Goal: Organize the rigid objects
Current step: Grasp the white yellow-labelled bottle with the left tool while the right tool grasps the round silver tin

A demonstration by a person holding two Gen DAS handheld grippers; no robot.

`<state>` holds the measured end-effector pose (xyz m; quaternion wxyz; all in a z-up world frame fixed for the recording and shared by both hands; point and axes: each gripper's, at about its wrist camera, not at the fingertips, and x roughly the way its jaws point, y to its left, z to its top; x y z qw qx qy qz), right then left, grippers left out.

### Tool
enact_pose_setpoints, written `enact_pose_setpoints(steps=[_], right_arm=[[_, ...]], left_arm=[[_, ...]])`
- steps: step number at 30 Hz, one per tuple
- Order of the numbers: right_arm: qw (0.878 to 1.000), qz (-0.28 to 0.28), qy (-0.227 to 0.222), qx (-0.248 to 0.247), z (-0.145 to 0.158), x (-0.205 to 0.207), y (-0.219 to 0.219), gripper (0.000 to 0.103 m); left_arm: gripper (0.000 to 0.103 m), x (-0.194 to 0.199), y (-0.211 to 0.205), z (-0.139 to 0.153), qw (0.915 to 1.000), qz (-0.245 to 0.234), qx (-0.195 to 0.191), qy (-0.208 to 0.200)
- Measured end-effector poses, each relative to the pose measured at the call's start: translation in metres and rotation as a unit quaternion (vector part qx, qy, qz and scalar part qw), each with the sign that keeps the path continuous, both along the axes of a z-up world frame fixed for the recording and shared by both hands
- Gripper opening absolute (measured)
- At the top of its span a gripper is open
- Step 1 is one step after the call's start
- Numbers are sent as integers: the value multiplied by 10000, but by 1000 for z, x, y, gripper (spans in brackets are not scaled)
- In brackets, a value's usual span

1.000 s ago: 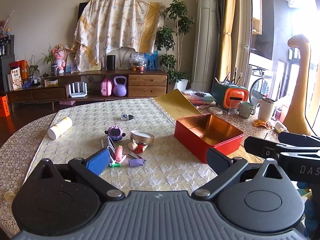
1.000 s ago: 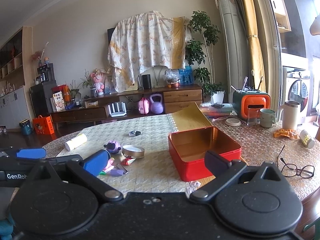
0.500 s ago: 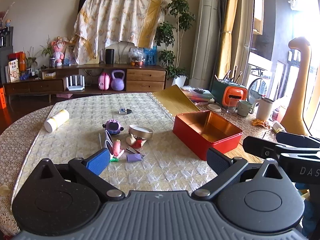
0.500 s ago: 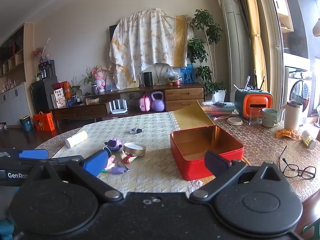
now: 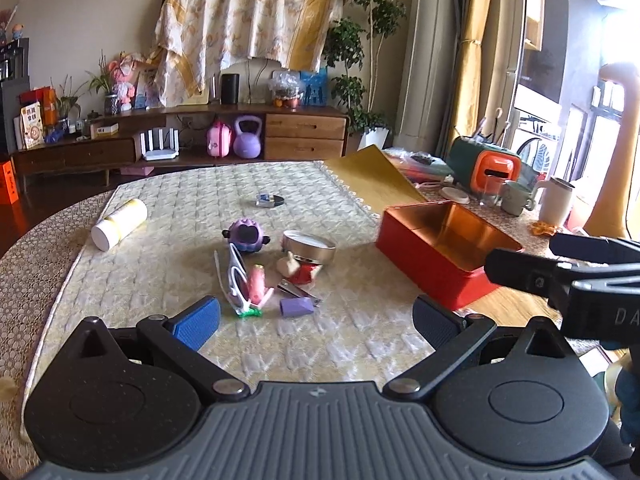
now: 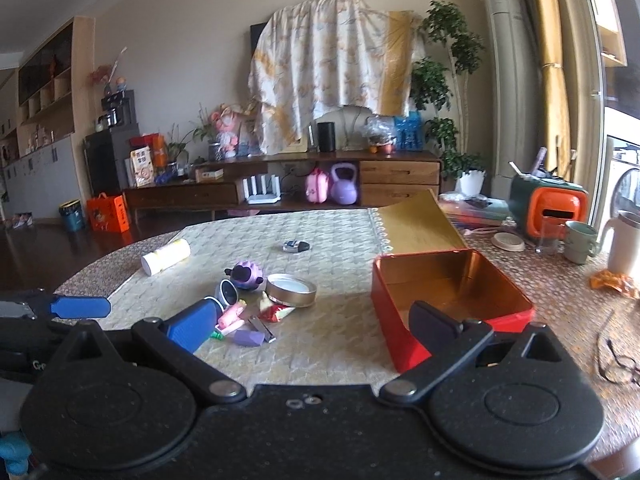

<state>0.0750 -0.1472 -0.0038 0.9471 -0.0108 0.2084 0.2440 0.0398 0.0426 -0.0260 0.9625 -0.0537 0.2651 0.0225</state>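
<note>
A red tin box (image 5: 436,256) with a gold inside stands open on the right of the table; in the right wrist view the red tin box (image 6: 448,292) is close ahead. Left of it lies a cluster of small items: a purple toy (image 5: 246,236), a round metal tin (image 5: 308,246), white sunglasses (image 5: 236,276), a nail clipper (image 5: 298,290) and a purple block (image 5: 296,306). My left gripper (image 5: 316,318) hovers open just short of the cluster, holding nothing. My right gripper (image 6: 312,322) is open and empty, between the cluster and the box.
A white bottle (image 5: 120,224) lies at the left of the cream mat (image 5: 180,264). A small dark key-like item (image 5: 270,200) sits further back. The gold lid (image 5: 372,178) leans behind the box. Mugs (image 6: 580,240), an orange-fronted holder (image 6: 552,204) and spectacles (image 6: 616,360) occupy the right side.
Both views have drawn slightly closer to the table, and the cluster and box look larger. Both grippers stay open and nothing has been picked up.
</note>
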Motion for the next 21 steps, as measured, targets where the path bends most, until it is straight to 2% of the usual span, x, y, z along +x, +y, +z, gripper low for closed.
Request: enact_pose_setpoints(steps=[6, 14, 21], right_arm=[[9993, 237, 212, -174, -7, 47, 19, 102], [9973, 425, 390, -463, -23, 94, 45, 101], [9944, 637, 516, -674, -34, 131, 73, 100]], left_arm=[[103, 39, 40, -6, 9990, 392, 178, 105], [103, 93, 117, -22, 9935, 1026, 401, 293], [103, 144, 185, -36, 9884, 1433, 274, 410]])
